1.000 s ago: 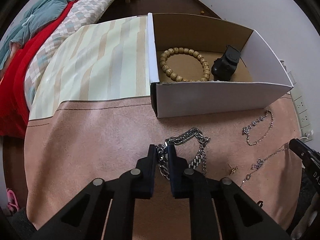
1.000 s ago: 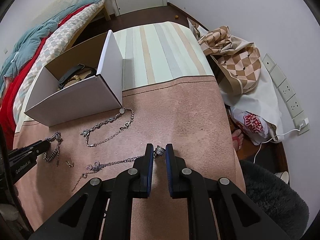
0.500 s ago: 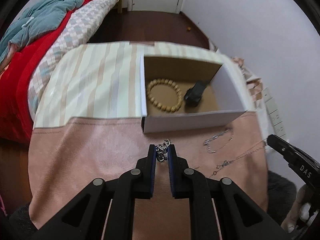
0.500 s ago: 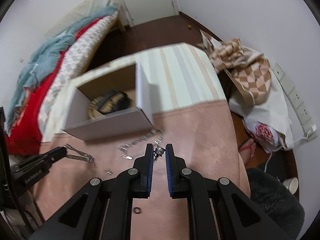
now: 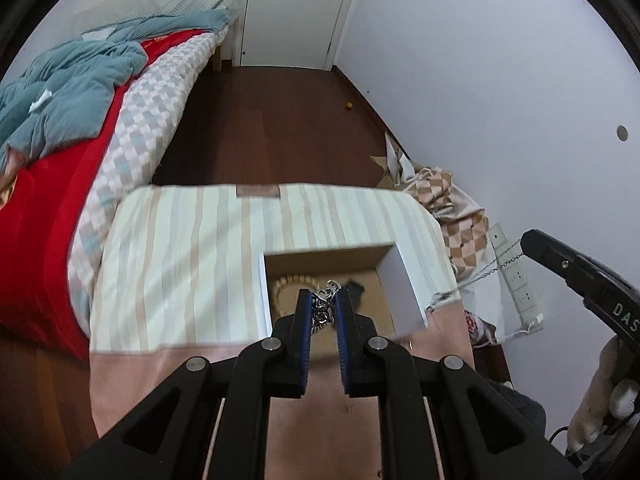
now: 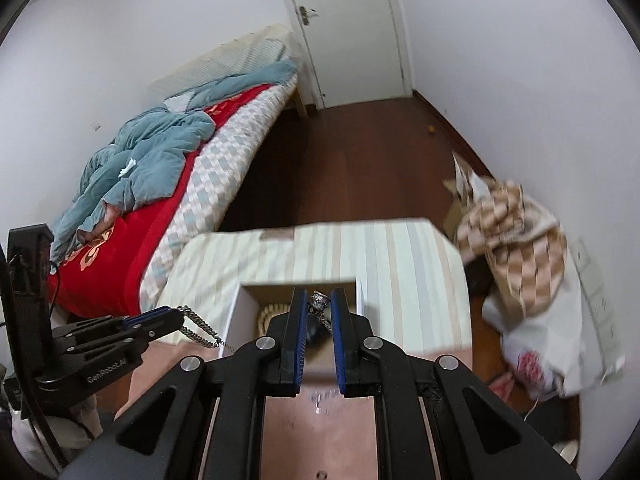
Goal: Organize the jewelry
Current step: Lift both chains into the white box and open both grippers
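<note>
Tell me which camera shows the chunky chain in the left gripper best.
The right wrist view: the chunky chain hangs in the open from the left gripper beside the cardboard box. The left wrist view shows only a few links bunched between its fingers.

A red-covered bed (image 5: 56, 184) (teal blanket (image 5: 72, 92) rumpled on top) flanks a white door (image 6: 344, 28).

Home bedroom — unmade bed (image 5: 100, 128), door (image 6: 344, 28), wood floor (image 5: 272, 124).
</note>
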Motion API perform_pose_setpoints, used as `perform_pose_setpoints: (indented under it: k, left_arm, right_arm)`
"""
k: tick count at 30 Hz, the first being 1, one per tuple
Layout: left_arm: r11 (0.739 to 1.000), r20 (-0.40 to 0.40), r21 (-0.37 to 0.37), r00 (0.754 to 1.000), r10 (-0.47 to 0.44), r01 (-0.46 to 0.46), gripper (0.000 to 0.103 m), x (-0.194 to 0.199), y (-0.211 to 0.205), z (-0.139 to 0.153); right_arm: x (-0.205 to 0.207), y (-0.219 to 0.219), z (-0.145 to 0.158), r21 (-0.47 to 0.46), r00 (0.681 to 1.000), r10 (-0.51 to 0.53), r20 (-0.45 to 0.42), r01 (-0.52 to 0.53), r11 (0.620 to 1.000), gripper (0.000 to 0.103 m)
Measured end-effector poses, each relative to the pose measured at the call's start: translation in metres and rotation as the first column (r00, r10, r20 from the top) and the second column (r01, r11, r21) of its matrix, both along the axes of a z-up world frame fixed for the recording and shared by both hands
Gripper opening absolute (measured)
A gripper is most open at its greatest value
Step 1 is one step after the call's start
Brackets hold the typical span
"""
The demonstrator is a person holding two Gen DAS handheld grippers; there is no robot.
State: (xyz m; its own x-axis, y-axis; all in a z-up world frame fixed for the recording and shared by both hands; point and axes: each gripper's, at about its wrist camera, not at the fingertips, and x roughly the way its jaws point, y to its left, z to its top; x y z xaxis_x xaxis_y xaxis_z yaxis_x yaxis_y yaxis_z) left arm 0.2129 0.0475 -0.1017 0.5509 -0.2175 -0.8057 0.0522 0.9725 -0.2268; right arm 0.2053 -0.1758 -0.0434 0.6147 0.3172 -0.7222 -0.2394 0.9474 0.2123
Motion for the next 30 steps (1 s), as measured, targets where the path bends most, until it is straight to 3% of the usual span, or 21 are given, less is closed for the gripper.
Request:
perform_pose_setpoints:
  k: [5,15,21,22,24,25,26,27,29,30]
  left_arm:
    - [1.0,-0.032,-0.002,0.999,-0.005,0.004,0.009,0.039,0.001,-0.011]
    - [0.998,-0.175,0.027,0.984,-0.046,0.051,0.009,0.086,-0.011,-0.073]
    - [1.0,-0.243,0.021,0.97,0.013,-0.008,0.013,0.099,-0.005,-0.09]
    - [0.999,-0.235,0.029,0.972,0.025,-0.019,0.017,0.099,-0.004,-0.087]
    - [0.998,-0.218,0.06,0.975,0.043,-0.031,0.04,0.099,-0.004,-0.082]
    - [0.996,-0.196,0.085,0.979,0.057,-0.041,0.064,0.097,-0.004,-0.077]
    - [0.994,-0.182,0.096,0.981,0.065,-0.048,0.077,0.096,-0.003,-0.074]
    - [0.992,-0.165,0.111,0.983,0.078,-0.06,0.077,0.095,-0.002,-0.07]
    - [0.989,-0.147,0.132,0.985,0.093,-0.074,0.077,0.091,0.001,-0.065]
    - [0.986,-0.146,0.142,0.984,0.103,-0.082,0.077,0.09,0.003,-0.064]
  right_arm:
    - [0.04,0.027,-0.001,-0.06,0.999,0.04,-0.014,-0.041,0.997,0.012]
    - [0.099,0.045,-0.074,-0.14,0.988,0.049,-0.148,-0.069,0.988,0.012]
    - [0.117,0.044,-0.104,-0.144,0.969,0.06,-0.238,-0.097,0.985,0.013]
    - [0.119,0.044,-0.108,-0.141,0.963,0.062,-0.261,-0.102,0.985,0.013]
    - [0.122,0.043,-0.113,-0.136,0.955,0.062,-0.29,-0.105,0.985,0.014]
    - [0.122,0.041,-0.115,-0.144,0.953,0.054,-0.297,-0.101,0.984,0.014]
    - [0.122,0.041,-0.116,-0.145,0.952,0.051,-0.301,-0.098,0.985,0.019]
    - [0.121,0.039,-0.116,-0.138,0.952,0.045,-0.302,-0.091,0.986,0.024]
    - [0.119,0.036,-0.114,-0.136,0.953,0.036,-0.301,-0.08,0.987,0.046]
    - [0.116,0.034,-0.113,-0.134,0.953,0.035,-0.301,-0.078,0.988,0.05]
